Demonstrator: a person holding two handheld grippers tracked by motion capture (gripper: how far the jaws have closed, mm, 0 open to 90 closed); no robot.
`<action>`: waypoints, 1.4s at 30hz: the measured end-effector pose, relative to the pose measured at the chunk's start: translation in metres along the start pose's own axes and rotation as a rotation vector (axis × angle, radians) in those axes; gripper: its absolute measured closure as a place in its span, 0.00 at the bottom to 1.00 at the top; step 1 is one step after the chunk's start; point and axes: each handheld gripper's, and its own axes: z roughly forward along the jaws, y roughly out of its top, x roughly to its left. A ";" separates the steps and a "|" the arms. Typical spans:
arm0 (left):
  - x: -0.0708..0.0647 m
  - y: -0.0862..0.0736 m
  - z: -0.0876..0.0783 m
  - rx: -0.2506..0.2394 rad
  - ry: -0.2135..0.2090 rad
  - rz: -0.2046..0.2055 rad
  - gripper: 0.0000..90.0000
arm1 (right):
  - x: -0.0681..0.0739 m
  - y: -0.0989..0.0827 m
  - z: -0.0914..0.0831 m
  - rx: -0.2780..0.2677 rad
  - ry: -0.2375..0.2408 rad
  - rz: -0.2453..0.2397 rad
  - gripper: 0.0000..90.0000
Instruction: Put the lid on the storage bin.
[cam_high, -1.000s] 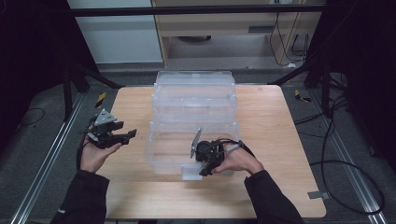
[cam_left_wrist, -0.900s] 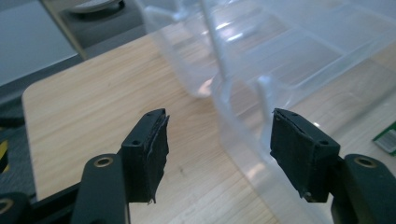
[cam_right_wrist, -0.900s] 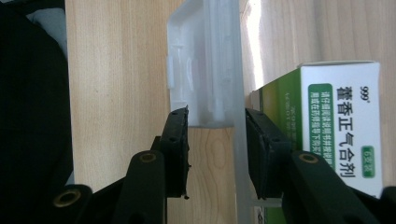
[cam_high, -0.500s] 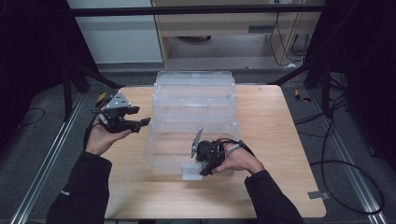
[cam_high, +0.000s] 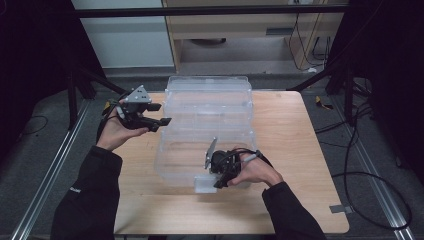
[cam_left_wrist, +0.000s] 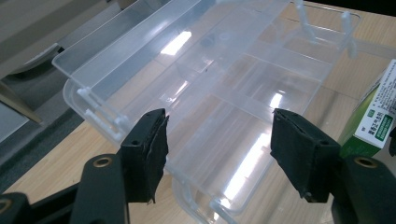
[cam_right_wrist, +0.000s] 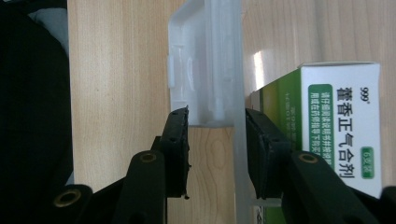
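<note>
From above, the clear plastic organizer box (cam_high: 207, 125) lies open on the bench (cam_high: 300, 150). The left gripper (cam_high: 152, 114) hovers beside it, jaws spread and empty.

The right gripper (cam_right_wrist: 217, 140) has its jaws clamped on the box's front latch (cam_right_wrist: 205, 70); a green medicine carton (cam_right_wrist: 336, 121) sits just beside it, apparently not yet packed away.

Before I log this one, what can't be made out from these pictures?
- Right gripper, right gripper view: the jaws straddle the clear organiser box's front latch tab; whether the pads press it is unclear.
- Green-and-white medicine carton: cut off by the frame edge in both gripper views; in the high view, lost behind the hand and glare.
- Box compartments, high view: contents washed out by reflections.
</note>
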 end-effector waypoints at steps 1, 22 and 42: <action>0.001 0.003 0.002 0.003 -0.005 0.006 0.40 | 0.000 0.000 0.000 0.000 0.000 0.000 0.70; 0.008 0.041 0.039 0.108 -0.090 0.176 0.44 | 0.001 -0.001 0.000 -0.004 -0.001 -0.003 0.70; 0.017 0.064 0.069 0.250 -0.126 0.319 0.52 | 0.001 0.001 0.000 0.006 -0.014 -0.019 0.70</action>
